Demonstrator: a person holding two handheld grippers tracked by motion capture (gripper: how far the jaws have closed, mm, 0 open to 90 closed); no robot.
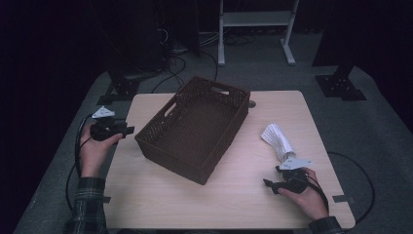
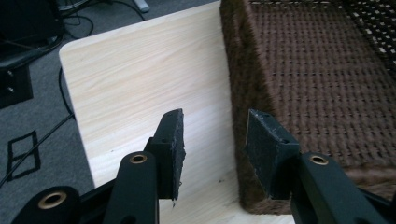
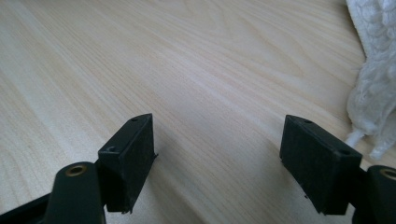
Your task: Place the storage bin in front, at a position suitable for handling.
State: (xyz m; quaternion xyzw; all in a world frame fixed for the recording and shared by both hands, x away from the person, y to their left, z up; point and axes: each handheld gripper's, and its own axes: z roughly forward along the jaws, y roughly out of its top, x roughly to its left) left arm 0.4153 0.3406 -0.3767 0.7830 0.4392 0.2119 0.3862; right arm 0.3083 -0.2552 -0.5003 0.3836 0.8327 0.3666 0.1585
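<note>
A dark brown woven basket (image 1: 195,126) with handle slots stands empty at the middle of the light wood table (image 1: 234,195), turned at an angle. A white knitted cloth (image 1: 277,140) lies to its right. My left gripper (image 1: 127,130) hovers at the table's left edge, just off the basket's near-left corner, open with nothing between its pads. In the left gripper view my left gripper (image 2: 215,140) points at the basket (image 2: 317,84) wall. My right gripper (image 1: 270,184) rests low near the front right, open over bare wood. The right gripper (image 3: 217,149) has the cloth (image 3: 373,70) just beyond its right pad.
Grey carpet (image 1: 370,131) surrounds the table. Black cables (image 1: 175,68) and dark stand bases (image 1: 341,85) lie on the floor behind, with a white frame (image 1: 255,29) at the back. Bare tabletop (image 2: 140,70) stretches left of the basket and along the front.
</note>
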